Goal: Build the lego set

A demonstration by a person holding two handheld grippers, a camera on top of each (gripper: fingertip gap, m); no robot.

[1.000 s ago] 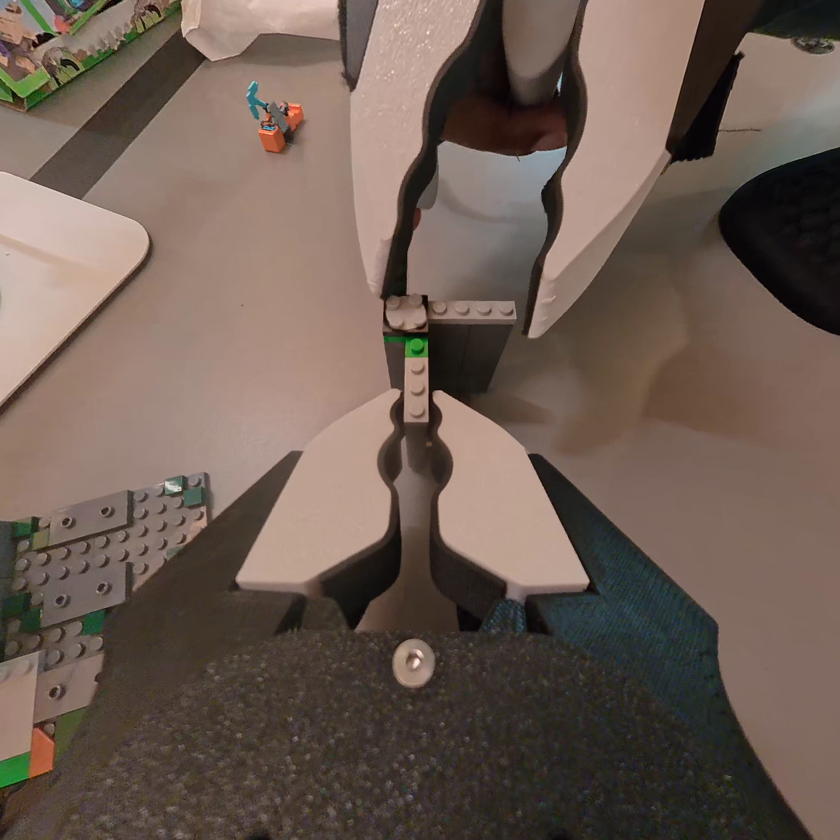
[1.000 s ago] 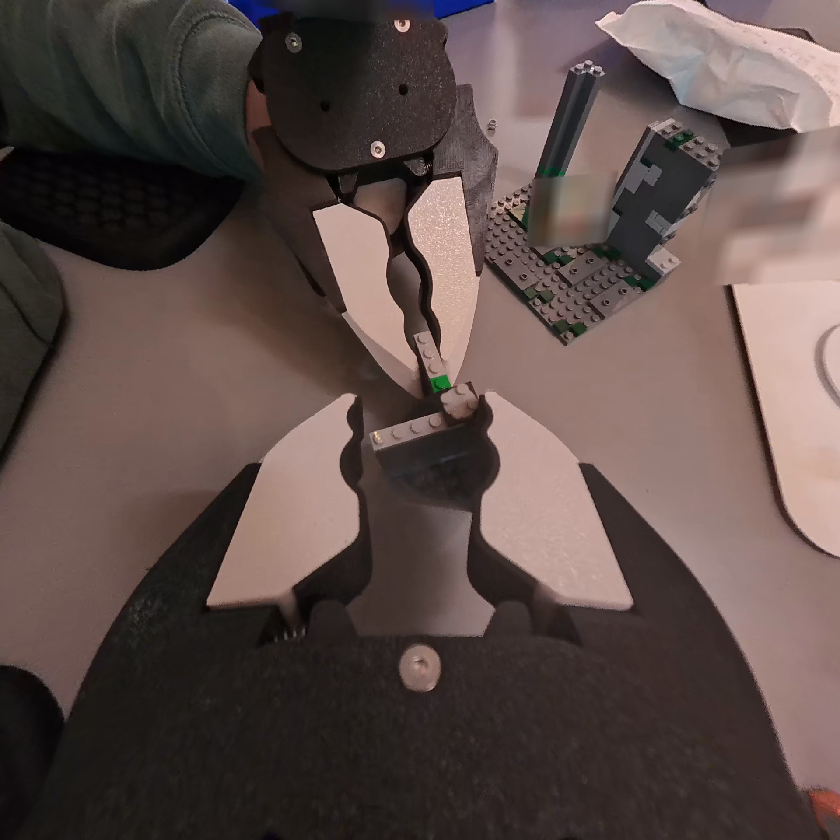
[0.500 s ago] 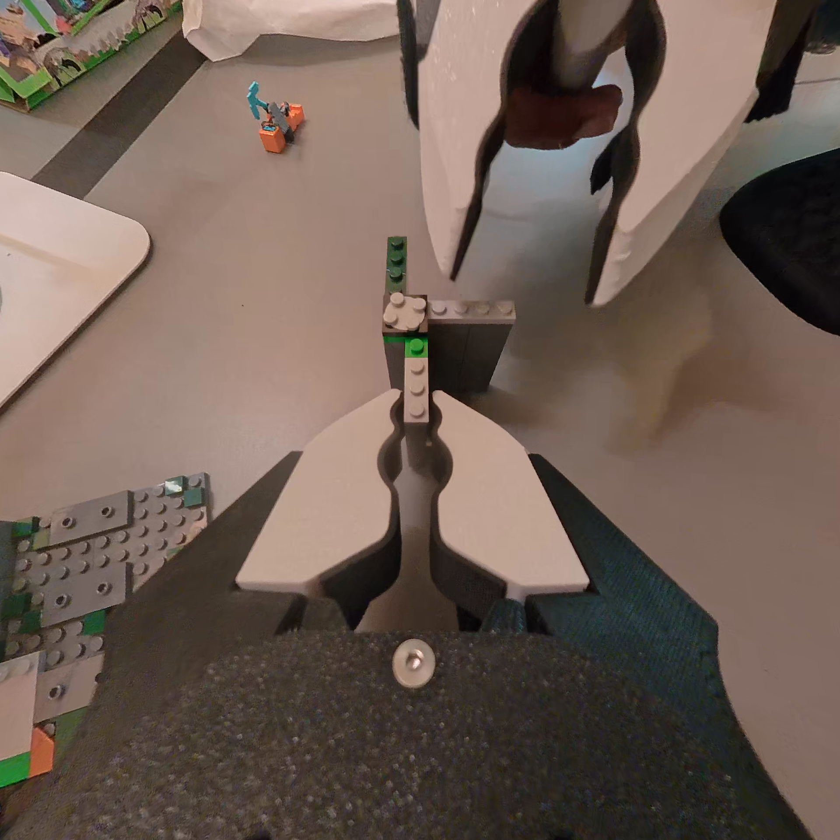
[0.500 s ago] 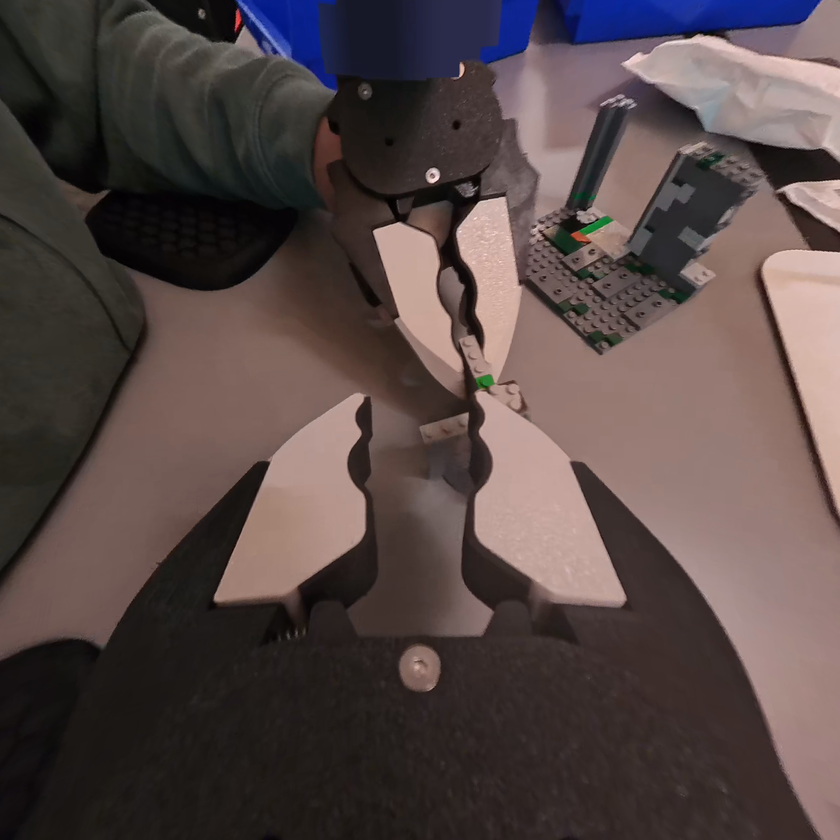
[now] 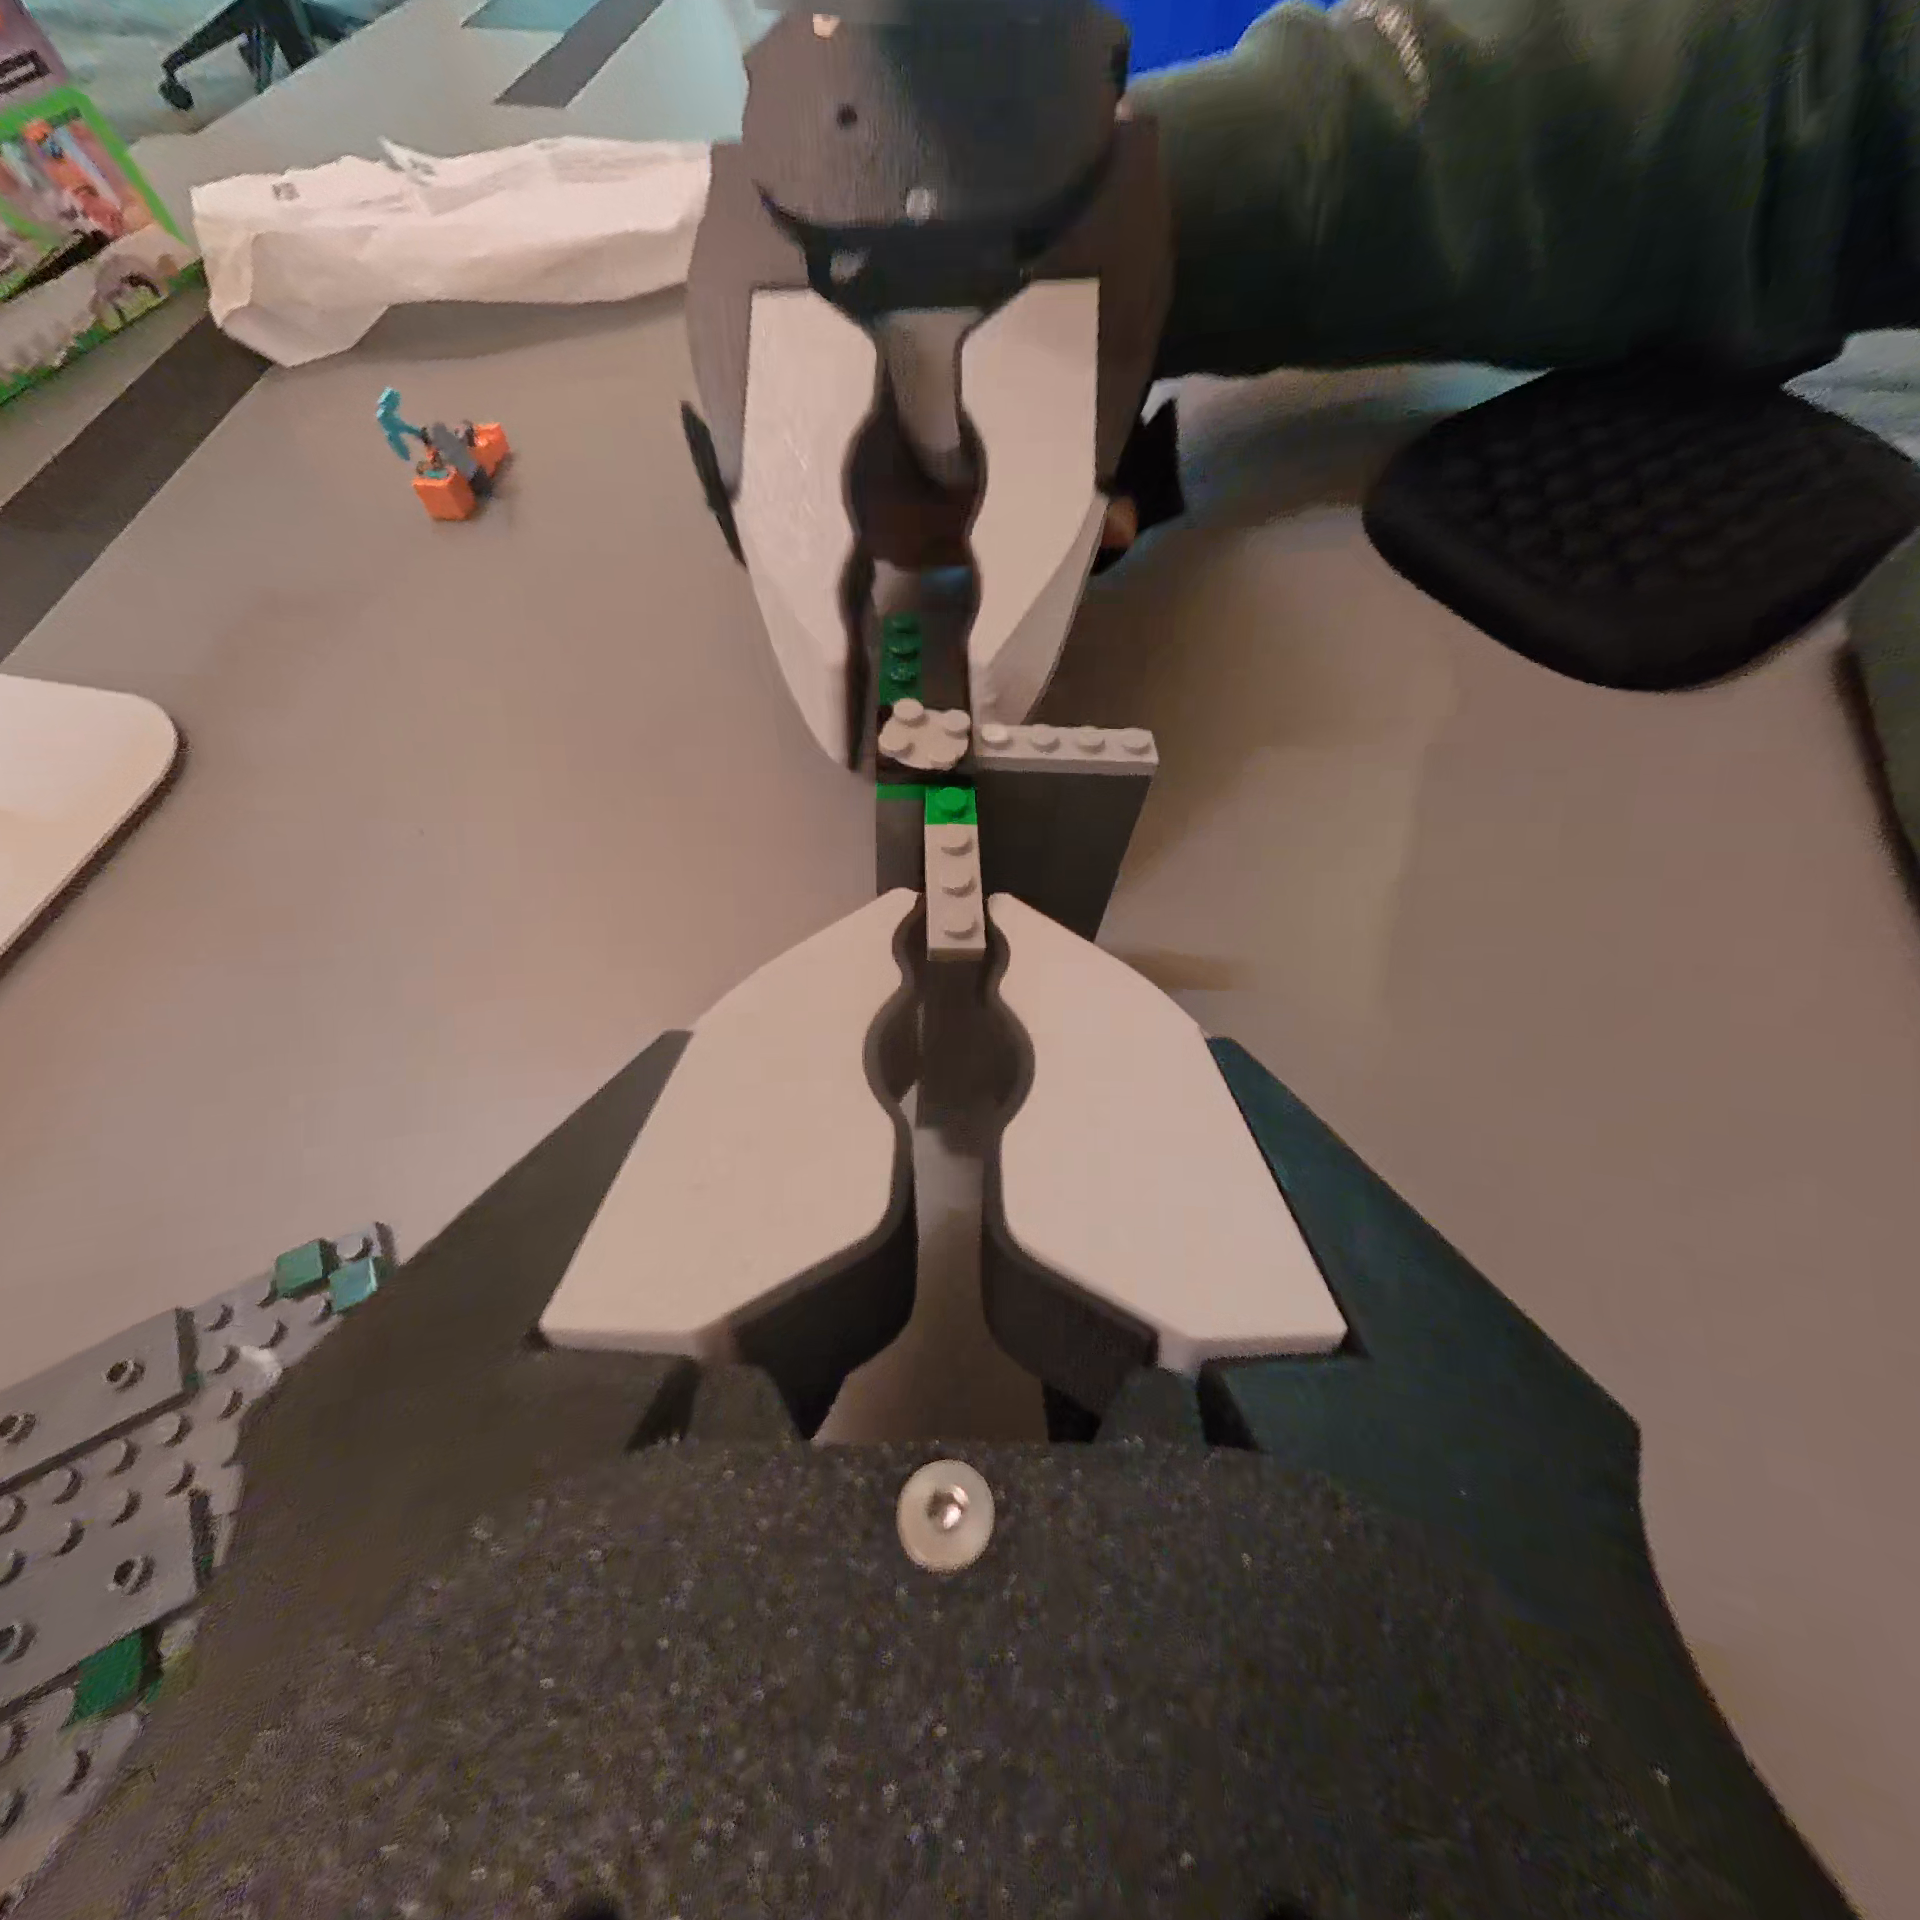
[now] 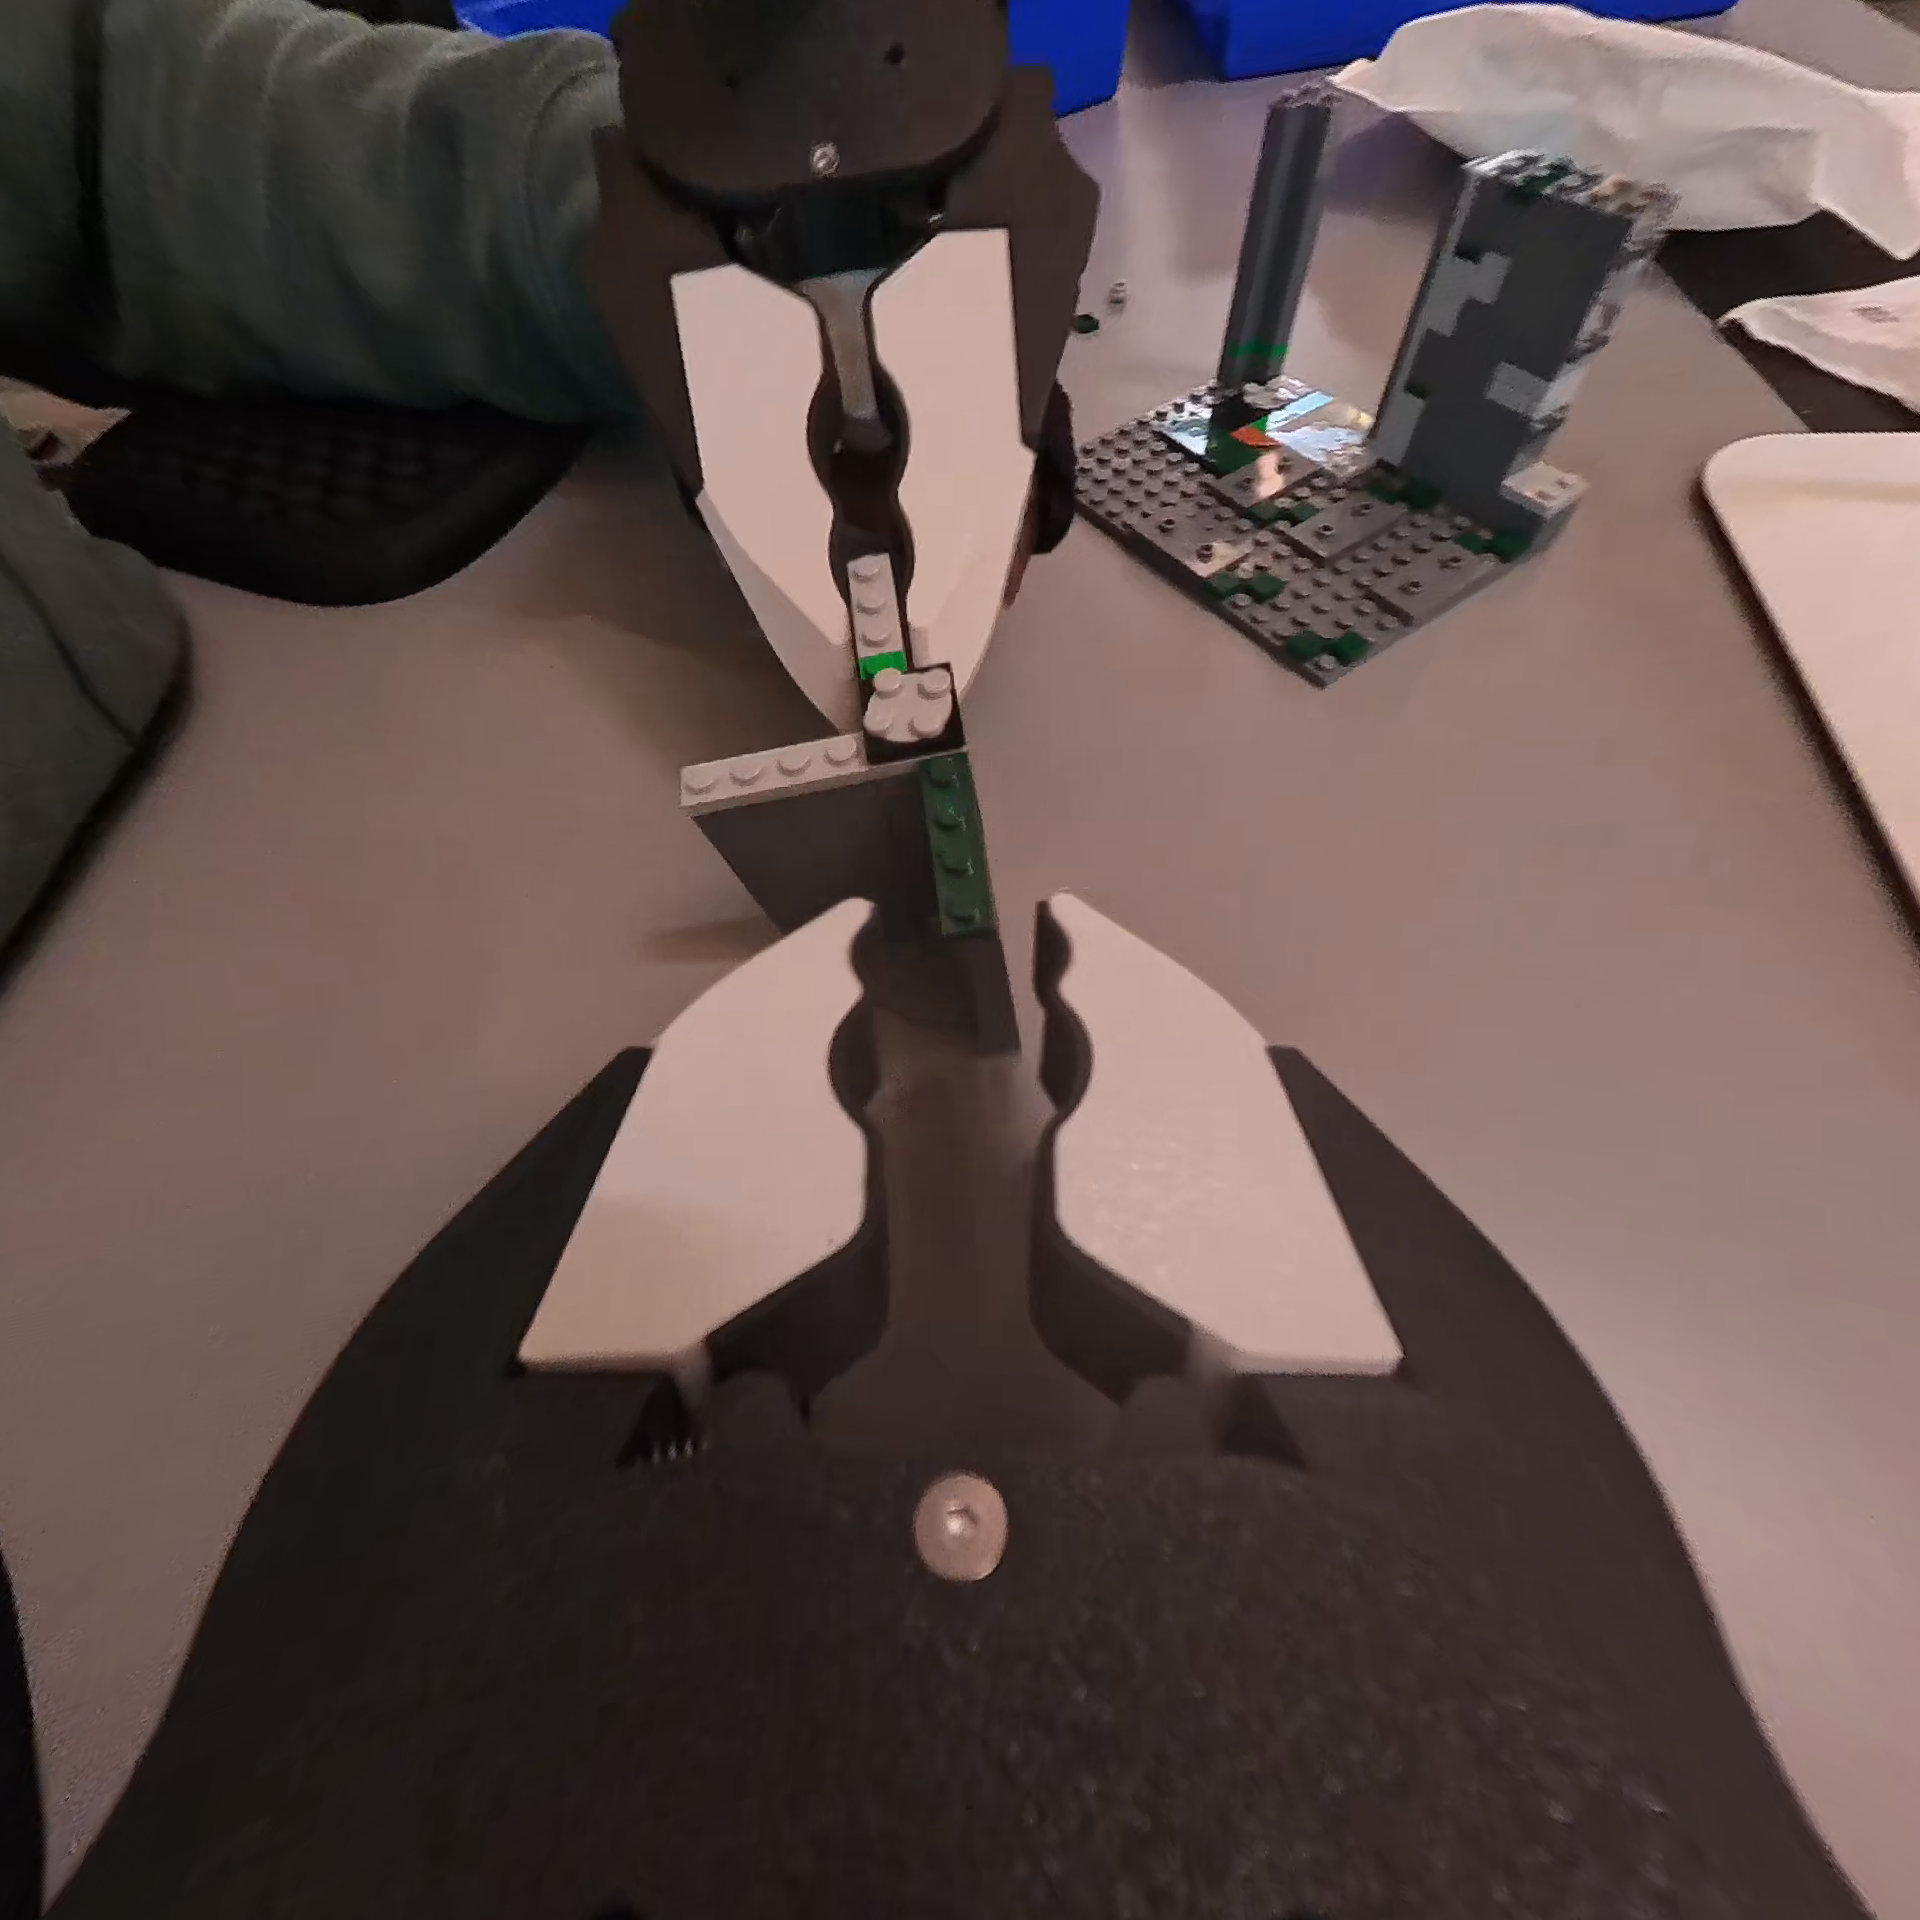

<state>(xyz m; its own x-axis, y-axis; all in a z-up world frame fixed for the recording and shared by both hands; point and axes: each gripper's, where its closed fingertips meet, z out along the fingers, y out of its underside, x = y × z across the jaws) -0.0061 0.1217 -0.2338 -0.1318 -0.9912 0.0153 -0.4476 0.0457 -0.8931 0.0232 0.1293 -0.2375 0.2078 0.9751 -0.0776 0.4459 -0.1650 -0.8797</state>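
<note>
- The left tool stayed clamped on the grey arm of the small dark-grey lego assembly, holding it upright on the worktop.
- The right tool, lifted clear half a second earlier, had come back down with its fingers parted around the dark-green plate on the far arm; whether they touched it cannot be told.
- That likely meant a second pinch or press to seat the plate.
- The main build stood well apart.
</note>
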